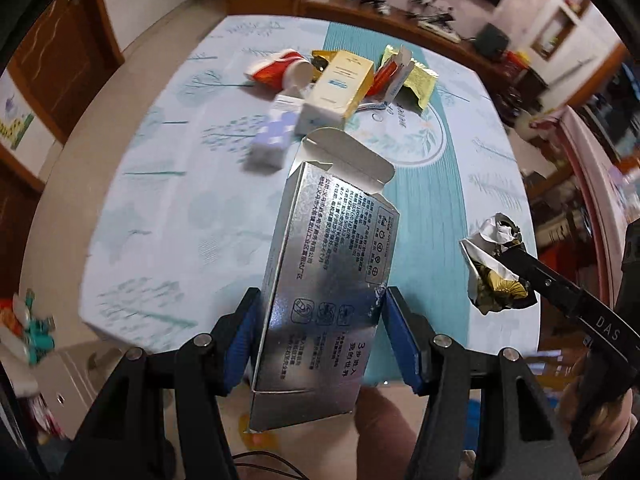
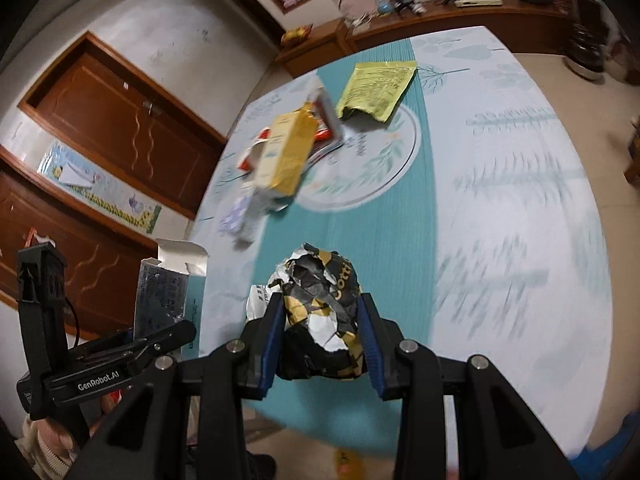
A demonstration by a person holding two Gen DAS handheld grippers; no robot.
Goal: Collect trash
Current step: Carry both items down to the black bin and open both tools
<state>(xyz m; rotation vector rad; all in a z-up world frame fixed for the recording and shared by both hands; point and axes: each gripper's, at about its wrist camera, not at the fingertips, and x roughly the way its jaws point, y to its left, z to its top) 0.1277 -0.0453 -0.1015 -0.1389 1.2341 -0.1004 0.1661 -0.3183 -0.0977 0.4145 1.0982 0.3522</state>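
My left gripper (image 1: 318,300) is shut on a silver carton (image 1: 320,280) with black print, its top flap open, held above the near edge of the table. The carton also shows in the right wrist view (image 2: 162,296). My right gripper (image 2: 320,304) is shut on a crumpled black, gold and white wrapper (image 2: 320,308), which shows at the right of the left wrist view (image 1: 496,268). More trash lies in a pile at mid-table: a cream and gold box (image 1: 340,88), a red and white pack (image 1: 276,68), a purple and white box (image 1: 272,140) and a yellow-green foil pouch (image 2: 376,90).
The table (image 2: 500,200) has a pale blue cloth with tree prints and a teal strip down its middle. A wooden sideboard (image 2: 460,16) with small items runs behind it. Brown doors (image 2: 120,128) stand at the left. Floor lies below the near table edge.
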